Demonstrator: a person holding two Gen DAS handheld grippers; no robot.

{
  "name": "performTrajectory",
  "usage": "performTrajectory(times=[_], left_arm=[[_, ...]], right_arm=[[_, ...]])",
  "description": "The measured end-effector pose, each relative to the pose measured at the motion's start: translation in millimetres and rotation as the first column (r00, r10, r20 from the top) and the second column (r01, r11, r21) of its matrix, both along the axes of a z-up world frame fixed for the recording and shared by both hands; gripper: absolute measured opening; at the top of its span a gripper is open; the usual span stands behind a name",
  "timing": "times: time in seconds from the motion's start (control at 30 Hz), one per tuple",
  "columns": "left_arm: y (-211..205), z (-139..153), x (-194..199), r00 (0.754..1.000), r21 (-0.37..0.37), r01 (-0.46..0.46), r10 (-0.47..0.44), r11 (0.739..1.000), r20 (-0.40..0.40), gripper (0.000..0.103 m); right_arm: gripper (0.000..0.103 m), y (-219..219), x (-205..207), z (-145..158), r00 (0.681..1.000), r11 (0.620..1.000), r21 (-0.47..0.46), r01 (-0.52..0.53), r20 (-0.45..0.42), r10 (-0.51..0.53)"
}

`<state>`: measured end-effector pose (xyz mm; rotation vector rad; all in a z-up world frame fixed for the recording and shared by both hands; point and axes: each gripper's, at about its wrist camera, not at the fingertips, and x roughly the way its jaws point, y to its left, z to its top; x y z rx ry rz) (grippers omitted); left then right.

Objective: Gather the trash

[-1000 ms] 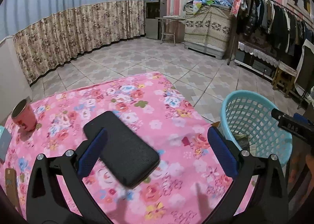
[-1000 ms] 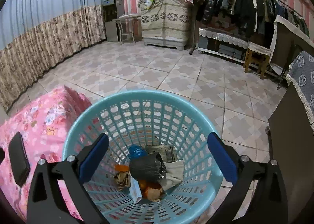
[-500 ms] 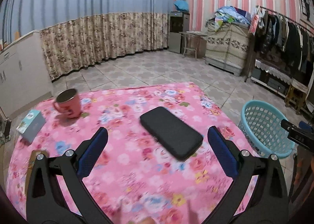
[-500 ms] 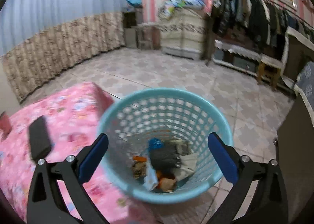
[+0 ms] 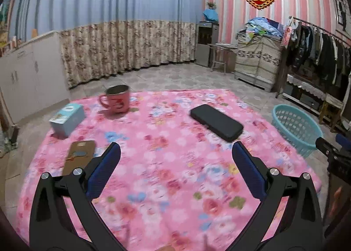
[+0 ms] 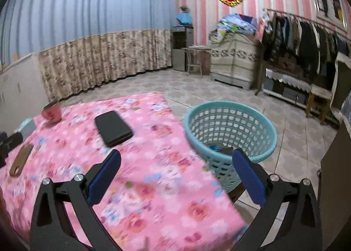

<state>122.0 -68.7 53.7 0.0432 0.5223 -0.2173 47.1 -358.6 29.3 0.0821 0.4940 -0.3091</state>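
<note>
— Trash (image 6: 219, 148) sits where, relative to the grippers?

— At the bottom of the round turquoise plastic lattice basket (image 6: 230, 123), which stands on the tiled floor (image 6: 291, 132) just beside the table's right edge. Only a blue scrap and some dark pieces show over the rim.

— And the grippers themselves?

— The left gripper (image 5: 175, 170) hangs over the near part of the table with its blue-padded jaws spread wide and nothing between them. The right gripper (image 6: 175, 173) is likewise wide apart and empty, above the table's near right corner, with the basket just past its right finger.

— What lies beyond them on the table?

— The table wears a pink flowered cloth (image 5: 175, 185). A flat black rectangular case (image 5: 216, 122) lies toward the far right edge. A brown leather-like flat pouch (image 5: 79, 158) lies near the left edge, just beside the left gripper's left finger. Farther out, a pale blue cardboard box (image 5: 67, 118) sits at the far left corner, and a pink enamel mug (image 5: 116, 101) stands upright by the far edge, well apart from the case.

— Anything on the right edge of the left view?

— The tip of the right gripper, black, near the basket.
</note>
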Motion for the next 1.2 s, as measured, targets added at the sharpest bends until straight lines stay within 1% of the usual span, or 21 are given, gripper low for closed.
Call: performTrajectory(times=[0.07,0.17,0.27,0.33,0.4,0.5,0.57,0.7,0.8,0.9,1.07,1.2], left_arm=[[11,-2,-9,0.999,0.01,-0.03,0.03,0.999,0.01,0.098],[25,-6,-24,0.998,0.003,-0.051,0.051,0.999,0.022,0.098],[34,-12,-40,0.996,0.005,-0.08,0.08,0.997,0.034,0.098],[41,-16,-52,0.994,-0.005,-0.093,0.093,0.996,0.059,0.098],[44,-20,-58,0.991,0.001,-0.111,0.111,0.994,0.079,0.098],[54,-28,-65,0.99,-0.014,-0.122,0.123,0.992,0.065,0.098],[60,-34,-71,0.989,-0.012,-0.131,0.132,0.991,0.068,0.098],[60,-41,-82,0.98,0.032,-0.169,0.165,0.985,0.114,0.098],[58,-46,-83,0.982,0.046,-0.159,0.153,0.986,0.11,0.098],[56,-48,-84,0.98,0.055,-0.159,0.151,0.986,0.128,0.098],[57,-53,-82,0.982,0.044,-0.155,0.149,0.987,0.112,0.098],[54,-54,-83,0.983,0.052,-0.148,0.141,0.988,0.12,0.098]], right_arm=[[0.099,17,-7,-6,0.999,0.999,0.004,-0.032,-0.007,0.033],[0.099,40,-16,-17,0.997,0.997,0.007,-0.081,-0.018,0.081],[0.099,58,-26,-25,0.996,0.995,-0.009,-0.095,-0.001,0.095],[0.099,66,-31,-28,0.994,0.994,-0.007,-0.105,0.005,0.105],[0.099,76,-35,-32,0.993,0.993,-0.014,-0.114,0.009,0.114],[0.099,88,-39,-37,0.992,0.991,-0.044,-0.124,0.014,0.124],[0.099,93,-42,-37,0.992,0.991,-0.048,-0.125,0.022,0.126],[0.099,101,-47,-41,0.988,0.988,-0.05,-0.147,0.032,0.148],[0.099,107,-46,-45,0.986,0.985,-0.065,-0.161,0.019,0.163],[0.099,109,-46,-46,0.985,0.984,-0.061,-0.169,0.022,0.171],[0.099,108,-43,-50,0.984,0.983,-0.054,-0.175,0.014,0.176],[0.099,106,-44,-49,0.983,0.983,-0.043,-0.179,0.023,0.18]])
